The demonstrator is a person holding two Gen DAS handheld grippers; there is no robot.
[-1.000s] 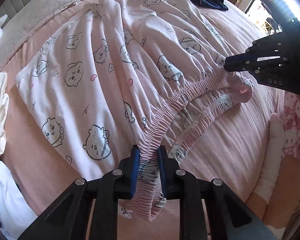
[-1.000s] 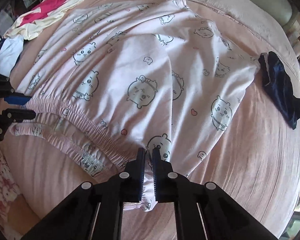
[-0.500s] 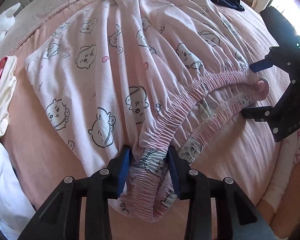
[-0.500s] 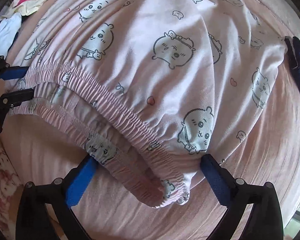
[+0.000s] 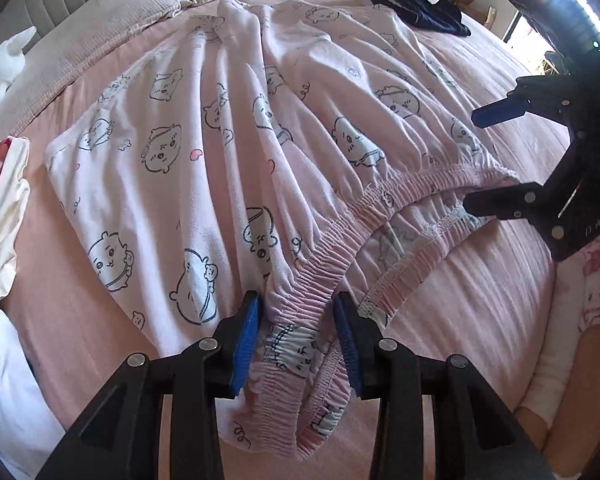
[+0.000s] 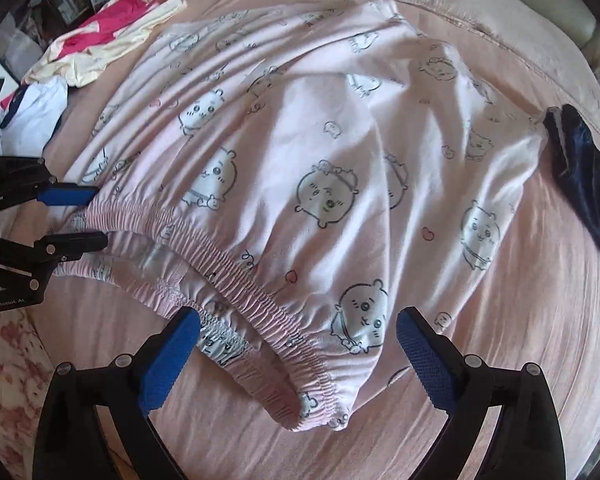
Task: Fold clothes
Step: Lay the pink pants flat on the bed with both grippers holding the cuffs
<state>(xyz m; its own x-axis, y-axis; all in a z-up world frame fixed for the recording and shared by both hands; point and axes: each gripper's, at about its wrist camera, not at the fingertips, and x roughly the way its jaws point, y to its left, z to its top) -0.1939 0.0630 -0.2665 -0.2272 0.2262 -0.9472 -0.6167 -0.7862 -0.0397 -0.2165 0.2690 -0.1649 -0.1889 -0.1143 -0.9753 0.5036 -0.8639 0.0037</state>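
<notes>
The pink pyjama trousers (image 5: 228, 168), printed with cartoon animals, lie spread on the bed (image 5: 500, 304), waistband nearest, legs wrinkled. Both left tongs (image 5: 296, 344) and right tongs (image 6: 298, 344) stand apart, straddling the waistband ends without clamping. Best to smooth the ridges flat, then regrip one side seam to fold leg onto leg.

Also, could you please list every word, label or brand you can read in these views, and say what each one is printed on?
"DAS": on the body of the right tool, seen from the left wrist; cut off at the frame edge.
"GenRobot AI", roughly; small and blurred: on the body of the left tool.
The pink pajama pants carry cartoon prints only, no words.
</notes>
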